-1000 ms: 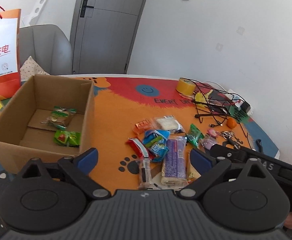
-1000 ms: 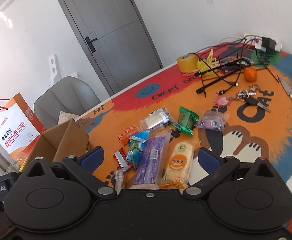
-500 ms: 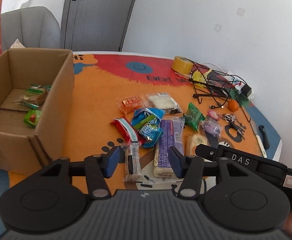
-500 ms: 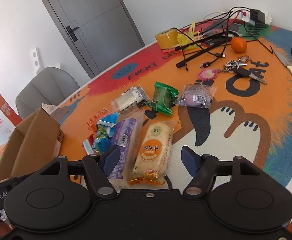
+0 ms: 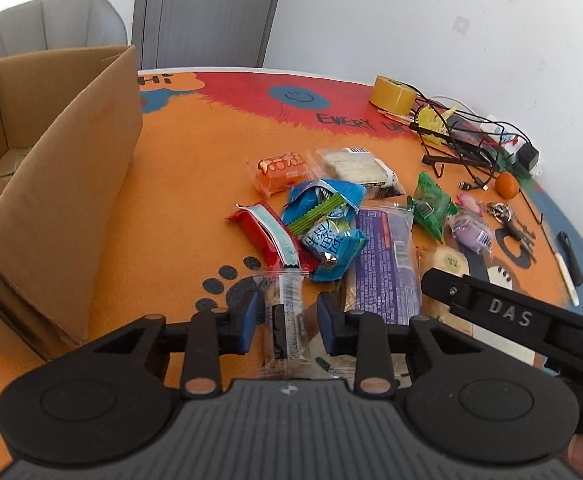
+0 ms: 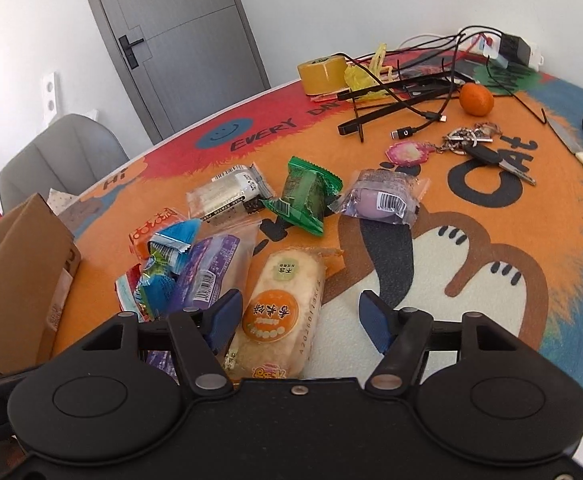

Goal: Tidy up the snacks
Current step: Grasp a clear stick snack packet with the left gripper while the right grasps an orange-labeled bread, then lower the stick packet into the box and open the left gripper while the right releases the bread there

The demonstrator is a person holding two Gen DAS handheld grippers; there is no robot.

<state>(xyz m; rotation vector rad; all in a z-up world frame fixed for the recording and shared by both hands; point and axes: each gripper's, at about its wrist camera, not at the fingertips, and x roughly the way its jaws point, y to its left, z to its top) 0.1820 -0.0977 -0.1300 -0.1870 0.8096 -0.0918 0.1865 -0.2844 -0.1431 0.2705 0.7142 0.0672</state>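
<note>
- The clear bar (image 5: 285, 320) is lying on the mat (image 5: 195, 184) at the near edge of the snack pile, and its long axis is running from 6 to 12 o'clock in the left wrist view, in line with the fingers.
- The left gripper (image 5: 286, 316) is straddling this bar: one blue pad (image 5: 247, 318) is sitting at 9 o'clock of it and the other at 3 o'clock, both just beside the wrapper. The jaws are half closed and I cannot tell if they are already touching it.
- The box (image 5: 63, 208) is standing at 9 to 10 o'clock of the left gripper, so I judge this arm is the nearer one for carrying.
- The right gripper (image 6: 303, 322) is open and holding nothing; the cake pack (image 6: 281, 312) is lying between its pads, nearer the 9 o'clock pad, with its long axis tilting toward 1 o'clock.
- The purple pack (image 6: 211, 276) is touching the cake pack at its 9 o'clock side, so a closing jaw might be catching it too.
</note>
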